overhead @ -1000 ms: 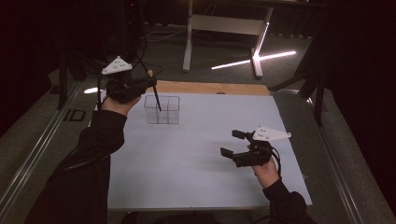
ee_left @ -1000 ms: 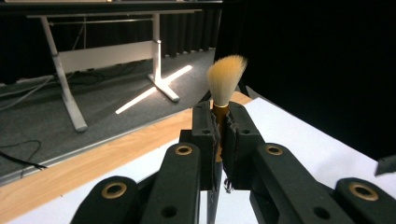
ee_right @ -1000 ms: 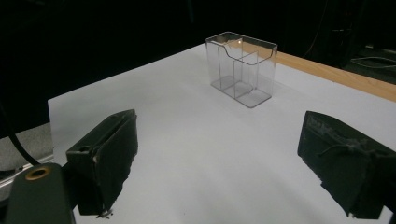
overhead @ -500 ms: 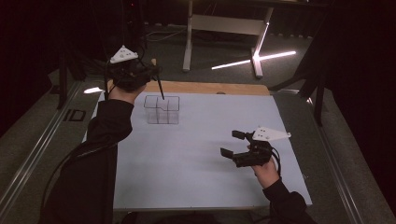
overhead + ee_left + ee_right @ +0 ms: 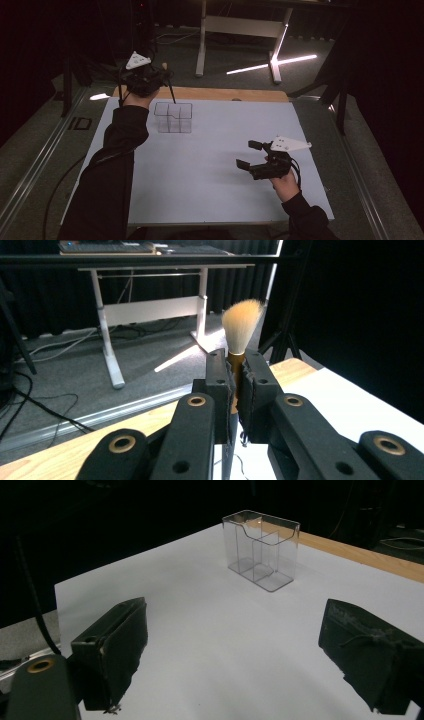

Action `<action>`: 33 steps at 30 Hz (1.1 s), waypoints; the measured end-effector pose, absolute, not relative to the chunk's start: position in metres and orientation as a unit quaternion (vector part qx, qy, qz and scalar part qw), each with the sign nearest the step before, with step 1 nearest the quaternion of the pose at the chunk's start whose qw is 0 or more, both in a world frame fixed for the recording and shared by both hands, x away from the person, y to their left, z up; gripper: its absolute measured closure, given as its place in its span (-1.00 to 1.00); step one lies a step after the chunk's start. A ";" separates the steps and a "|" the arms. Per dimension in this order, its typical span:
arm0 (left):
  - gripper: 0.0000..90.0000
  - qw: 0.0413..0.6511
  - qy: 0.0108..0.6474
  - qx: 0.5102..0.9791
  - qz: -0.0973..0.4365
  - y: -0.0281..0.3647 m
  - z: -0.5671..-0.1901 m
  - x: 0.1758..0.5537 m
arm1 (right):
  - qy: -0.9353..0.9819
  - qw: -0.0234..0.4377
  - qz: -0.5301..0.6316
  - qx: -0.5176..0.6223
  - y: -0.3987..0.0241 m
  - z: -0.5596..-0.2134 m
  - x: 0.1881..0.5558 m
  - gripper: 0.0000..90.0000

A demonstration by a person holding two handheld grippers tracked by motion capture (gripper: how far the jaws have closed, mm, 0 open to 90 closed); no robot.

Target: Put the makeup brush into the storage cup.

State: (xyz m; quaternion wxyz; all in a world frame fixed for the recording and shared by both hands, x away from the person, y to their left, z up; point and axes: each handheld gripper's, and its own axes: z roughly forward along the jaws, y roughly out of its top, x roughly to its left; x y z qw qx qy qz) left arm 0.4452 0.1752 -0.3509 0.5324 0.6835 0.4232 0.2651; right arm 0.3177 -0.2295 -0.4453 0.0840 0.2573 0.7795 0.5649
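High view: left tongs clamped on brush above clear holder near worktop far-left corner — right tongs spread, holding nothing.

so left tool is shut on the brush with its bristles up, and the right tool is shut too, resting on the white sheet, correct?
Not quite. The right tool is open: the right gripper view shows its jaws wide apart with nothing between them. The rest holds: the left tool is shut on the tan-bristled brush with a gold ferrule, bristles up.
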 end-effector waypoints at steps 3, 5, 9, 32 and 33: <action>0.87 0.530 0.423 0.685 0.267 0.173 -0.357 0.448 | 0.781 0.083 0.564 0.256 -0.230 -0.446 0.318 -0.73; 0.87 0.526 0.426 0.687 0.264 0.172 -0.362 0.451 | 0.781 0.085 0.563 0.256 -0.229 -0.446 0.318 -0.73; 0.87 0.518 0.431 0.690 0.266 0.169 -0.372 0.455 | 0.781 0.082 0.564 0.255 -0.230 -0.446 0.318 -0.73; 0.86 0.483 0.457 0.701 0.259 0.165 -0.408 0.458 | 0.781 0.078 0.564 0.255 -0.230 -0.446 0.317 -0.73; 0.86 0.481 0.457 0.702 0.260 0.165 -0.409 0.458 | 0.782 0.078 0.564 0.254 -0.230 -0.446 0.316 -0.73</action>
